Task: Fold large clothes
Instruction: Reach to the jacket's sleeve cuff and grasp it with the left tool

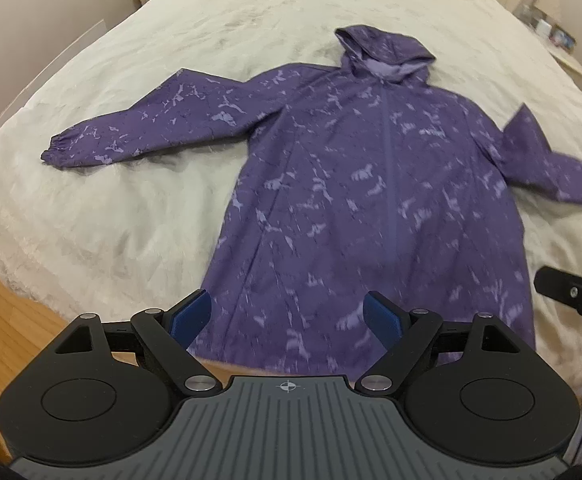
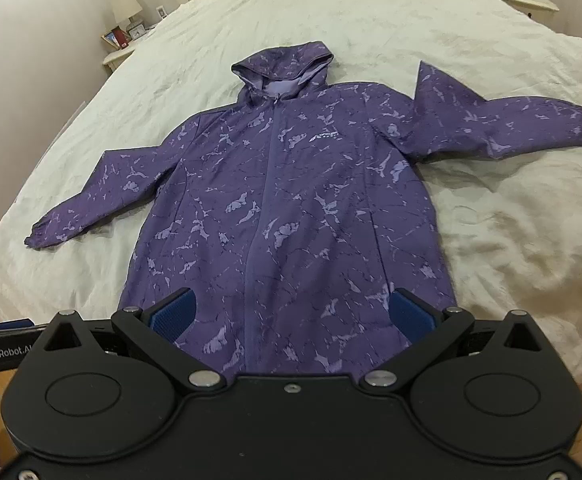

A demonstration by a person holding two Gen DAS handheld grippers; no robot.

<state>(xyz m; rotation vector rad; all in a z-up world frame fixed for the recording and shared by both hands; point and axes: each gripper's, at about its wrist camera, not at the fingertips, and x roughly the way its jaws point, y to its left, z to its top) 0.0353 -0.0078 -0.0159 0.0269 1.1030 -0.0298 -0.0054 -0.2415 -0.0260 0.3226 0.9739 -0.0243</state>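
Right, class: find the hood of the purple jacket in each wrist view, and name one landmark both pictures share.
Left wrist view: the hood sits upper centre-right, at the far end of the purple jacket.
Right wrist view: the hood sits upper centre, slightly left, above the zip.
Shared landmark: the sleeve with the gathered cuff, left in the left wrist view, lower left in the right wrist view.

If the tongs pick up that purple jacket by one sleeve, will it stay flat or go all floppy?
Probably floppy: the purple patterned hooded jacket lies limp and flat on the cream bedspread, with creases in its sleeves. It looks thin, so likely light for its size. The fabric seems smooth, so it might slip in the grip.
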